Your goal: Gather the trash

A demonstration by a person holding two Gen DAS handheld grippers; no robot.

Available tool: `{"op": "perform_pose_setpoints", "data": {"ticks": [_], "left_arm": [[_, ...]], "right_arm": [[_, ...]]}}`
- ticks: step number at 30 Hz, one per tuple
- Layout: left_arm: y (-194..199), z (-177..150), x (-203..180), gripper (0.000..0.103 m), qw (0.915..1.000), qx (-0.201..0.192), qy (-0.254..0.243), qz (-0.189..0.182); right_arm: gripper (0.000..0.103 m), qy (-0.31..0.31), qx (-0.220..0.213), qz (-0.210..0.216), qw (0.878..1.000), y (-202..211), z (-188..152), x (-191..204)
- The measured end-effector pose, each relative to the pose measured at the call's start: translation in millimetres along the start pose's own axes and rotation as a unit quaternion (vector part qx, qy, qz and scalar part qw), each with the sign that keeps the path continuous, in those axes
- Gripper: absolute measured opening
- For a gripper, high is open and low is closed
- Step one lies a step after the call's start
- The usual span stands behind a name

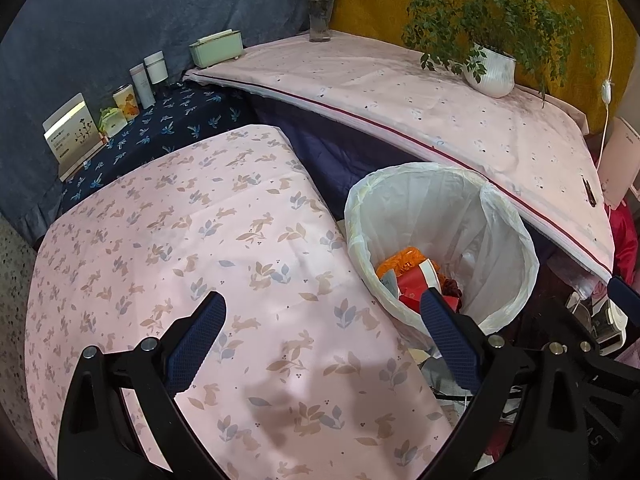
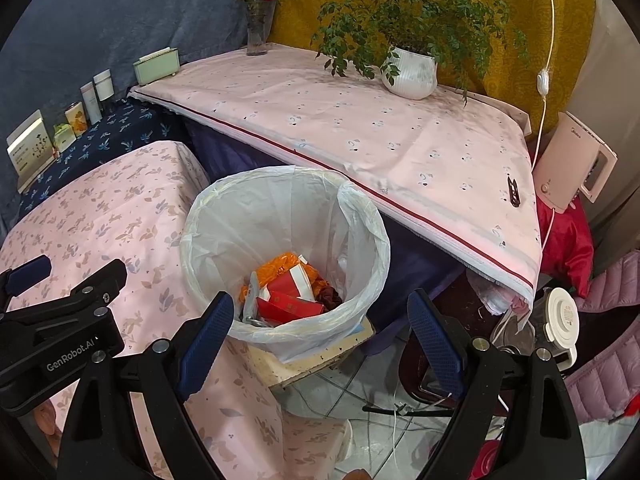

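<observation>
several scraps of trash (image 2: pixel 288 292) are lying at the bottom of the lined bin (image 2: pixel 362 216): a red carton, crumpled orange wrap, a white strip and something dark red at the far side, all looking light and easily crushed, so they are likely needing only a gentle pinch. the carton is looking the stiffest and is probably offering flat faces to grip, while the orange wrap is looking soft and liable to slip or tear. the bin liner (image 1: pixel 494 200) is thin, whitish plastic folded loosely over the rim, sagging inward at the far-right side, and it is probably the best place to take hold if the whole load is being lifted out; gathering it at the rim is calling for care, since the film is looking slippery and weak. the bin is sitting on a pale box (image 2: pixel 320 354) in the gap between the near corner of the rabbit-print cloth (image 1: pixel 224 248) and the front edge of the pink-covered table (image 2: pixel 360 128). the left gripper (image 1: pixel 322 314) is hovering over the rabbit-print cloth just beside the bin, its blue pads spread wide with nothing between them. the right gripper (image 2: pixel 320 314) is hanging over the bin's near rim, likewise gaping and empty. a potted plant (image 2: pixel 410 70) and a vase of flowers (image 2: pixel 258 26) are standing along the table's far edge, well apart from the bin. no loose trash is showing on either cloth.
</observation>
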State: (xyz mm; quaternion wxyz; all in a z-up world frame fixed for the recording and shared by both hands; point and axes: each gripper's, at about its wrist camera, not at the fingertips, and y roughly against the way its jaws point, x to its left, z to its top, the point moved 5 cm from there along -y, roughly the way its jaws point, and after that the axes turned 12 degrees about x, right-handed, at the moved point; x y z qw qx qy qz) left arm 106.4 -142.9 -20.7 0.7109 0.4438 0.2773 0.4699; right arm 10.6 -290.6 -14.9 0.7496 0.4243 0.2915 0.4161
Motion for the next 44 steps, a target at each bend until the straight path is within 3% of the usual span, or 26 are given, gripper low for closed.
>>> {"op": "perform_pose_setpoints", "data": {"ticks": [44], "left_arm": [[14, -4, -3, 0.093, 0.9999, -0.012, -0.008, 0.000]], "right_arm": [[0.085, -0.001, -0.008, -0.005, 1.000, 11, -5, -3]]}}
